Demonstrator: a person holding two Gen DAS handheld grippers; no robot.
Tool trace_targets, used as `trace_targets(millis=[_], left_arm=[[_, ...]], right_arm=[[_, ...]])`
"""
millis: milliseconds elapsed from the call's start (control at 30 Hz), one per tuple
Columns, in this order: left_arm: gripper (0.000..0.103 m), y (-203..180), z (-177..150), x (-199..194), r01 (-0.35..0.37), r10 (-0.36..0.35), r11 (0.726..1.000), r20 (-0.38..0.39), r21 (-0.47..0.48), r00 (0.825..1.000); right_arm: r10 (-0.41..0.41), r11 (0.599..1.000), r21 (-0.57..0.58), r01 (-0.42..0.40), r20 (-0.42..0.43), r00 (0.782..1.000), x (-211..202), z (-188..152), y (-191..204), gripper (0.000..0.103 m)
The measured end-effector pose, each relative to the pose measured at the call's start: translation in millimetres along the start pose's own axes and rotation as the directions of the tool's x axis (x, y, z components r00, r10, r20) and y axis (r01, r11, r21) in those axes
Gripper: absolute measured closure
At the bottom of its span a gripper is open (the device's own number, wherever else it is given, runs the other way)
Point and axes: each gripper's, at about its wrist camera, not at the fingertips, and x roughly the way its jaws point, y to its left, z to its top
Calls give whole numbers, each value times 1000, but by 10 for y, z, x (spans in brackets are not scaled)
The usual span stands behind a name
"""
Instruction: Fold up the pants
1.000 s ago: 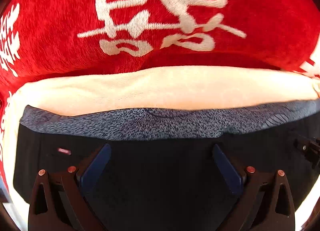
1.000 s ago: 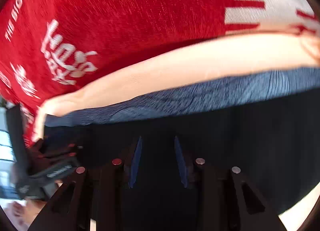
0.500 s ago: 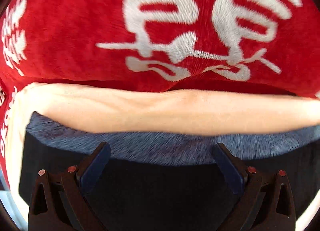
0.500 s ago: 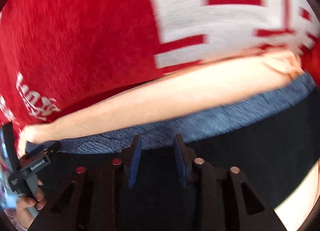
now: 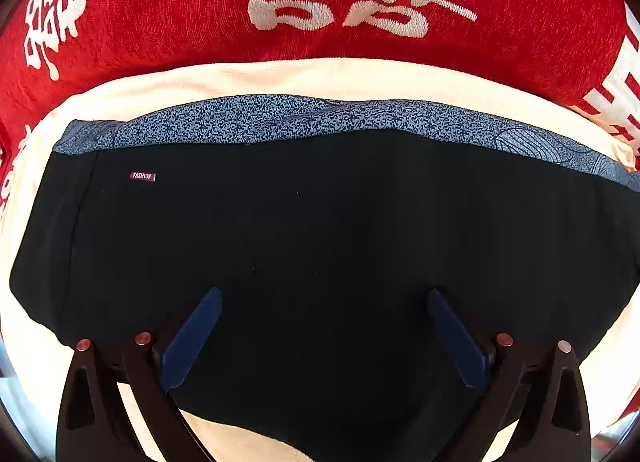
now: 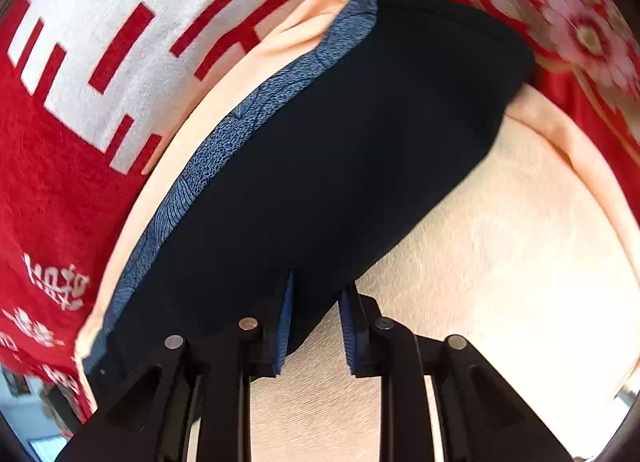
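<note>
Left wrist: pants tag "FASHION" | left jaws spread | right jaws closing over pants hem

Both wrist cams look steeply down from close above. Left view faces the black pants square-on, blue patterned band running across the top, red blanket beyond. Right view is rolled, sits over the pants' edge, same band diagonal, cream cloth filling its right; both share pants, band, blanket.

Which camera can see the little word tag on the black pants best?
The left wrist view: the small FASHION tag sits sharp and readable on the black pants, below the blue speckled band. The right wrist view shows pants and band, but no tag.
</note>
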Motion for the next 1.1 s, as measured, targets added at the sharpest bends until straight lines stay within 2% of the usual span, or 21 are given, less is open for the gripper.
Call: trace_targets(millis=[67,167,267,400,500,533,633,733,833,900,1033,1100], left_arm=[[0,-54,-25,11,-1,1,1000,2,9,1000],[0,-151,-87,-8,-25,25,999,-3,29,1000],[0,-300,-38,-102,-57,57,997,-13,54,998],[0,-573,-70,-280,-16,17,996,-8,91,1000],[0,-835,-151,-453,3,-2,991,-11,135,1000],[0,-925,-157,-468,15,-13,990,-14,143,1000],[0,-1289,-215,-471,46,-44,984,-20,170,999],[0,-1638,-190,-493,64,-64,981,-9,183,998],[0,-1863,-82,-493,90,-89,978,-13,191,996],[0,-2210,-73,-510,98,-98,974,-11,204,995],[0,-2589,31,-407,106,-105,971,-19,214,994],[0,-2536,153,-201,115,-112,971,-28,207,993]], right_arm=[[-18,999,-35,18,17,1000,8,24,0,83],[-40,997,-59,43,40,998,-6,21,10,83],[-47,997,-62,49,38,998,-74,-17,47,77],[34,998,-54,-34,-11,999,-191,-202,0,75],[63,996,-52,-67,-61,996,-210,-419,-75,64],[70,996,-47,-74,-77,995,-203,-437,-21,63],[98,995,-8,-99,-119,988,-121,-574,-186,63],[110,994,-1,-111,-116,987,-163,-621,-333,63],[115,993,8,-115,-86,990,-227,-509,-424,63],[131,991,41,-128,-69,989,-257,-397,-536,63],[175,982,87,-170,-48,983,-292,-246,-693,62],[197,976,102,-192,-36,980,-275,-202,-684,62]])
